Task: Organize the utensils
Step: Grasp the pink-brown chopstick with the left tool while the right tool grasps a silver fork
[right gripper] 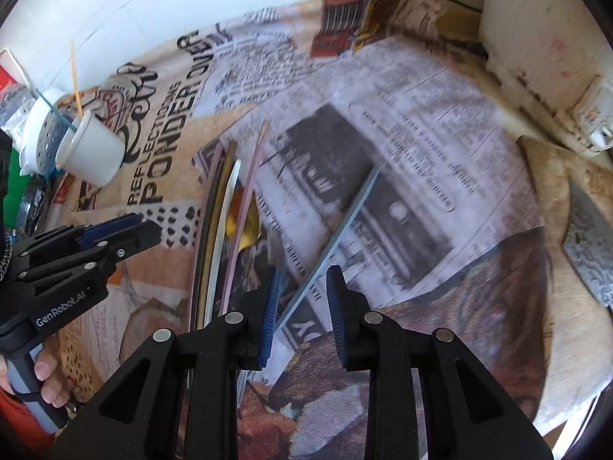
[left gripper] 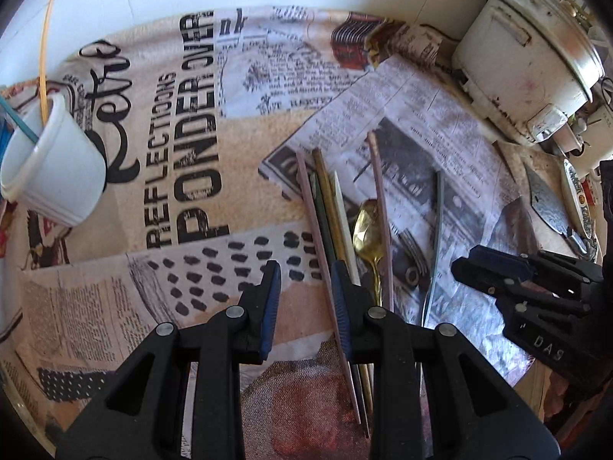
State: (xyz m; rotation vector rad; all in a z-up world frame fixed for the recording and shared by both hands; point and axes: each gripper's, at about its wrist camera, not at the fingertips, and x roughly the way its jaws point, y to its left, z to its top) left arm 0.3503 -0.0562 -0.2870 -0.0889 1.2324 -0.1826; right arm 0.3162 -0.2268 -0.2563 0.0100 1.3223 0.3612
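Several chopsticks (left gripper: 325,211) and a gold spoon (left gripper: 368,226) lie side by side on a printed cloth (left gripper: 172,176). A grey-blue chopstick (left gripper: 436,237) lies apart to their right; it also shows in the right wrist view (right gripper: 337,237). A white cup (left gripper: 49,168) at far left holds a yellow and a blue stick. My left gripper (left gripper: 306,287) is open and empty, just left of the chopstick bundle. My right gripper (right gripper: 302,291) is open and empty, its jaws either side of the grey-blue chopstick's near end. The bundle (right gripper: 222,230) and cup (right gripper: 92,153) show in the right wrist view.
A white rice cooker (left gripper: 528,57) stands at the back right. A patterned knife blade (left gripper: 548,203) lies at the right edge on a board. A newspaper sheet (left gripper: 421,145) lies under the utensils. A perforated white holder (right gripper: 42,138) stands behind the cup.
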